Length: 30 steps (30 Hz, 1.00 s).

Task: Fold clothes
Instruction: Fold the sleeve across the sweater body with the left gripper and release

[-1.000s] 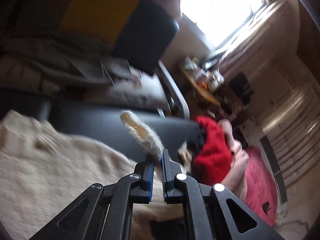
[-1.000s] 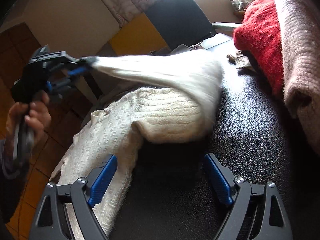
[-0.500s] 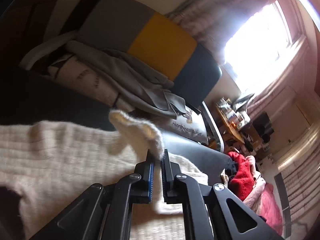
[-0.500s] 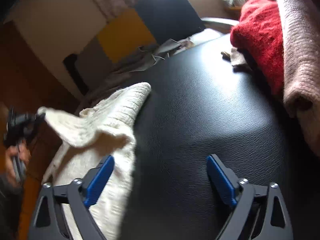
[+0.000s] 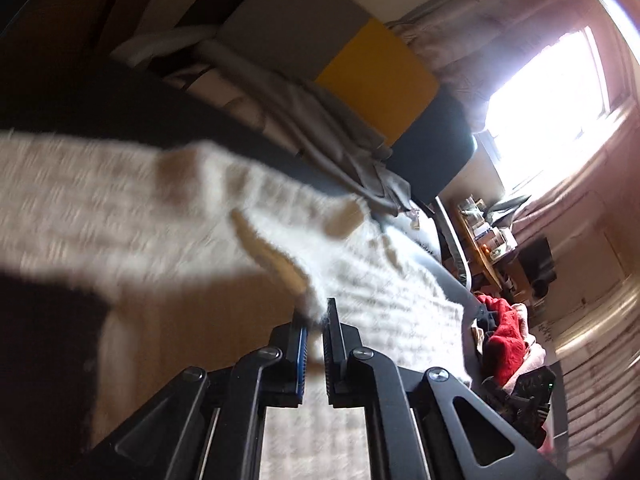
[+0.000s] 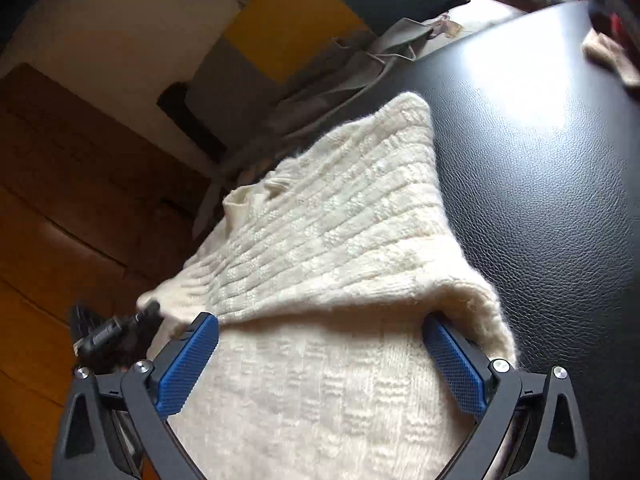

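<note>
A cream knitted sweater [image 6: 328, 240] lies on a black leather surface [image 6: 540, 160], along that surface's left edge. In the right wrist view its long axis runs from the near bottom of the picture up and slightly right to a rounded far end, with its ribs crossing that line. A folded-over layer covers the far part, and its fuzzy near hem runs across just ahead of the right gripper [image 6: 320, 356].

The right gripper's blue-padded jaws are spreading wide, with the sweater under and between them and neither pad pressing on it. The left gripper [image 5: 316, 320] is clamped on a fuzzy edge of the same sweater [image 5: 160, 208], which is blurred in the left wrist view. In the right wrist view this gripper [image 6: 116, 328] sits at the sweater's near left corner, over the wooden floor [image 6: 52, 220].

Beyond the sweater's far end, grey cloth [image 6: 352, 76] is heaped on a chair with a grey, yellow and dark back [image 6: 288, 24]. At the far right of the leather surface lie a red garment [image 5: 504, 340] and a beige piece [image 6: 608, 60], well apart from the sweater. A bright window [image 5: 552, 92] lights the room.
</note>
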Each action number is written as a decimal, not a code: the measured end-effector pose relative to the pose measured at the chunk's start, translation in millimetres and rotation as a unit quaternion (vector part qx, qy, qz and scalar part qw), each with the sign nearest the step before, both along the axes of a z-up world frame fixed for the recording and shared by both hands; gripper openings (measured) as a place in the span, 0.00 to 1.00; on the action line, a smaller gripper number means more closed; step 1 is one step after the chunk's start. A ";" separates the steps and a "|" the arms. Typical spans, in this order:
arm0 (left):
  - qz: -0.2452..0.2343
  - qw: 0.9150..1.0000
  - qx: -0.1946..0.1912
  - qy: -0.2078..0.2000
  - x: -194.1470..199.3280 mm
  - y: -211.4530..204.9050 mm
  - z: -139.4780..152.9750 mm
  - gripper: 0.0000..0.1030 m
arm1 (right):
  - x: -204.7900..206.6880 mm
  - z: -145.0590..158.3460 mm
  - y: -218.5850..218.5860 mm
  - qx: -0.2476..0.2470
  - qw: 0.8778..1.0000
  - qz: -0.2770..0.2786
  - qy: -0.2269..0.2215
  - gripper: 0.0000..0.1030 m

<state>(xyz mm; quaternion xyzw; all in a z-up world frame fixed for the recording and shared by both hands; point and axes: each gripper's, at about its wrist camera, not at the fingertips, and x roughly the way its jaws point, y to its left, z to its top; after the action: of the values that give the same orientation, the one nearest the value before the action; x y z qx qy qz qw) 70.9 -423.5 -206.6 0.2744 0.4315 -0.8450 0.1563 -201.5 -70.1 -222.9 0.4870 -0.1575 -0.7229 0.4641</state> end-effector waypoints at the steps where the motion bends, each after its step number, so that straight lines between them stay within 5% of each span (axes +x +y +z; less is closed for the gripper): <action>1: 0.005 1.000 0.011 -0.001 7.3 -3.8 -7.4 0.10 | 2.3 -0.4 0.2 -0.002 1.000 0.005 0.012 1.00; 4: 0.026 0.998 0.048 -0.006 27.6 -18.8 -26.2 0.24 | 14.5 -2.2 0.4 -0.004 0.998 0.029 0.063 1.00; 9: 0.035 0.996 0.076 0.015 36.3 -43.9 -32.4 0.35 | 8.9 -4.1 7.8 -0.039 0.998 0.026 0.048 1.00; 14: 0.013 0.999 0.001 -0.044 -5.0 -52.1 -18.6 0.37 | 9.2 -2.7 5.8 -0.040 0.998 0.026 0.047 1.00; 18: -0.041 0.985 -0.088 -0.144 -46.5 -38.4 -21.6 0.32 | 7.3 8.2 -1.9 -0.001 0.999 0.034 0.022 1.00; 20: -0.048 0.982 -0.114 -0.142 -50.7 -30.8 -18.5 0.25 | 4.3 25.3 -0.1 0.010 0.999 0.021 0.049 1.00; 24: -0.032 0.985 -0.108 -0.132 -46.6 -29.5 -21.5 0.20 | -20.6 52.4 -0.6 0.035 0.992 -0.027 0.119 1.00; 27: -0.013 0.987 -0.097 -0.126 -41.0 -31.2 -26.0 0.20 | -62.5 35.5 -20.4 0.080 0.991 -0.049 0.098 0.80; 29: -0.009 0.986 -0.116 -0.122 -37.0 -25.1 -26.4 0.22 | -83.7 17.4 -34.6 0.101 0.991 -0.051 0.069 0.50; 30: -0.007 0.984 -0.124 -0.125 -35.8 -21.5 -25.7 0.22 | -92.5 7.5 -41.7 0.111 0.991 -0.052 0.052 0.45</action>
<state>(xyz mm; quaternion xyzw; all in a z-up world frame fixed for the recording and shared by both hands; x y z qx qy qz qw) 35.2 -444.9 -232.2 0.3590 0.2983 -0.8524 0.2356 -294.0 -111.9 -215.3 0.4882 -0.0768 -0.7834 0.3769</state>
